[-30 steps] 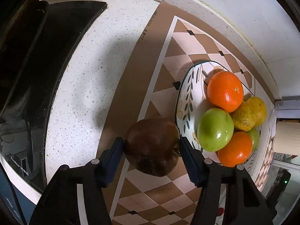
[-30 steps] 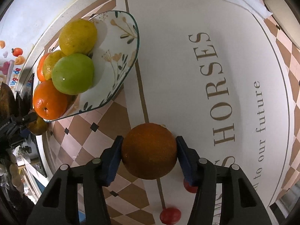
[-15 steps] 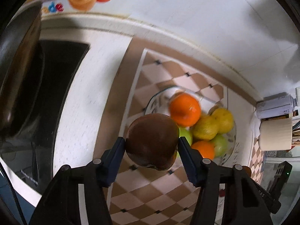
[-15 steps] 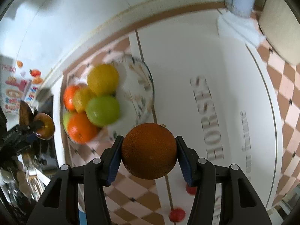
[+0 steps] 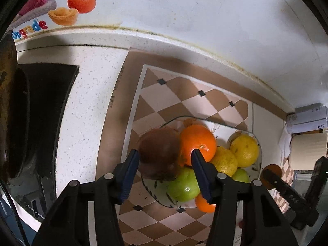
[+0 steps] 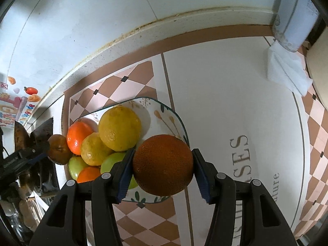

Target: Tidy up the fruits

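The floral plate [image 6: 174,119] sits on a checked mat [image 5: 176,94] near the back wall, with a dark stove surface [image 5: 51,102] to its left and a white cloth [image 6: 287,71] well to its right. It already holds a bright orange [image 5: 197,143], two yellow citrus fruits [image 6: 120,128], green apples [image 5: 182,186] and a second orange [image 6: 88,174] at the near rim, leaving bare plate only at the right side.

The left gripper [image 5: 166,164] points down over the plate's left edge. Its fingers look wider apart than the dark brown fruit [image 5: 160,153]; the left pad [image 5: 131,172] is at the fruit's side, the right pad [image 5: 199,170] overlaps the bright orange. The fruit is blurred, so whether it is pinched cannot be told.

The right gripper [image 6: 163,168] pinches a dull rough-skinned orange [image 6: 163,165] between both pads, above the plate's right rim beside the larger yellow fruit.
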Action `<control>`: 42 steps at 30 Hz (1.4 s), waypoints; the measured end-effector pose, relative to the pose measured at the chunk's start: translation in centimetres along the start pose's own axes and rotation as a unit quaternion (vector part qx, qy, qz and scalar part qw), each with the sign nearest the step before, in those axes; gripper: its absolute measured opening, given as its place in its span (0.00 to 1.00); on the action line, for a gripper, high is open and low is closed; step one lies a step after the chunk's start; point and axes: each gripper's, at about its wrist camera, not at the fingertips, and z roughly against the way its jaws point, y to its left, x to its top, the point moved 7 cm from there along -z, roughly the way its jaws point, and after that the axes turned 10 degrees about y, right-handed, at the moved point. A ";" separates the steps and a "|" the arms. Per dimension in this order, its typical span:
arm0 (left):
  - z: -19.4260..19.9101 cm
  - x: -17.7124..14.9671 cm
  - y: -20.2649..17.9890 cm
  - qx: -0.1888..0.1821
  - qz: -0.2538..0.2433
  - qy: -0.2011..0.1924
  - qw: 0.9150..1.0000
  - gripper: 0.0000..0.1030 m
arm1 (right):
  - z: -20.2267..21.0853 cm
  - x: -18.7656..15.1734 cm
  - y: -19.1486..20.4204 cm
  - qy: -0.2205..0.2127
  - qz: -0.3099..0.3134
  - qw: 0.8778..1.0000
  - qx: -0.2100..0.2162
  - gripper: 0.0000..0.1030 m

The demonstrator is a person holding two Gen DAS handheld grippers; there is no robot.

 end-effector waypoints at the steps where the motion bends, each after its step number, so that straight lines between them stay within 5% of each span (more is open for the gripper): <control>1: 0.2 0.2 -0.2 0.002 -0.004 -0.003 1.000 0.48 | -0.2 0.0 0.1 0.001 0.001 1.000 0.000 0.56; 6: 0.4 0.6 -0.3 0.004 -0.007 -0.003 1.000 0.48 | -1.7 0.1 0.7 0.028 -0.003 1.000 0.004 0.58; 9: 0.8 0.5 -0.1 0.014 -0.008 -0.007 1.000 0.50 | -1.6 0.0 0.6 0.025 -0.005 1.000 0.003 0.82; 15: 1.2 -0.8 0.0 0.042 -0.014 -0.015 0.999 0.51 | -0.2 -0.5 0.7 0.014 0.009 1.000 -0.020 0.90; 19: 1.6 -2.3 -0.2 0.056 -0.017 -0.026 0.998 0.69 | 1.2 -1.3 0.9 0.001 0.032 0.998 -0.052 0.91; 21: 1.7 -3.1 -0.3 0.064 -0.017 -0.031 0.997 0.87 | 2.0 -1.8 1.3 -0.007 0.049 0.997 -0.065 0.93; 29: 1.9 -7.0 -1.0 0.093 -0.017 -0.050 0.994 0.93 | 4.9 -4.6 2.2 -0.038 0.093 0.990 -0.102 0.94; 42: 8.0 -14.4 -2.9 0.119 -0.056 -0.128 0.983 0.93 | 10.4 -12.3 3.1 -0.090 0.098 0.987 -0.087 0.95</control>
